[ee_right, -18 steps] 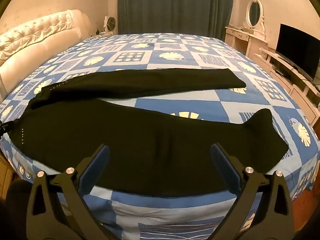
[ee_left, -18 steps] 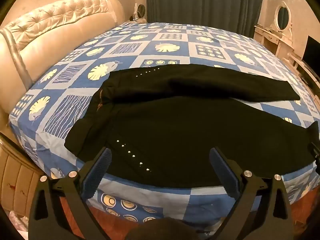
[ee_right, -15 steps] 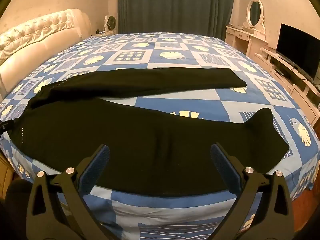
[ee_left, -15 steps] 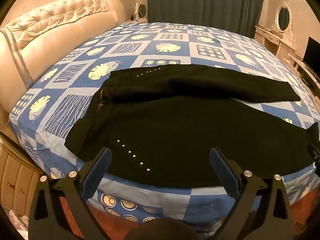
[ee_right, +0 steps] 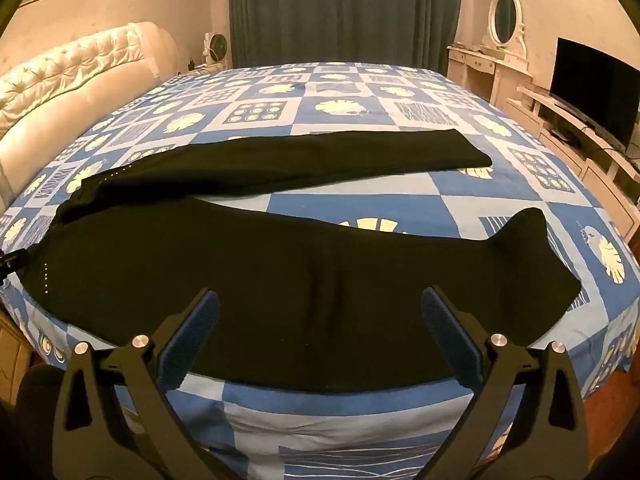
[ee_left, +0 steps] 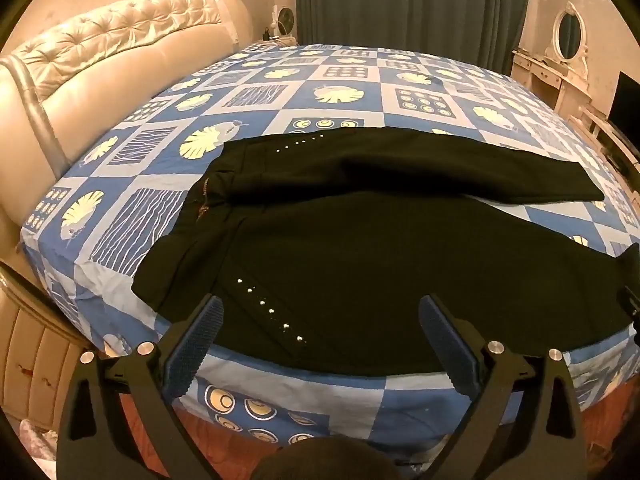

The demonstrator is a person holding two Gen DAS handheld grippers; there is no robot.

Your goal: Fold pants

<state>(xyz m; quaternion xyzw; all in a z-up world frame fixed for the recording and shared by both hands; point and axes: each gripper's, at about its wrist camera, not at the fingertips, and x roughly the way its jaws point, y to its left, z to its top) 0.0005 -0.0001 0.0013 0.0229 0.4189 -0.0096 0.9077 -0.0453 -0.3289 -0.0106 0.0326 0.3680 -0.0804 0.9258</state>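
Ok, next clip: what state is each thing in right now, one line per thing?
pants: unfolded, spread flat on the bed, legs apart
left gripper: open, empty, above the waist end
right gripper: open, empty, above the near leg
curtains: drawn shut
TV: screen dark

You're working in warm, dim indoor light that tints both views amber. The black pants (ee_left: pixel 380 264) read as a flat dark mass with almost no fold detail. Fisheye distortion bows the bed (ee_right: pixel 340 96) and darkens the corners. The centre stays fairly sharp; the headboard (ee_left: pixel 120 36) shows soft glare.
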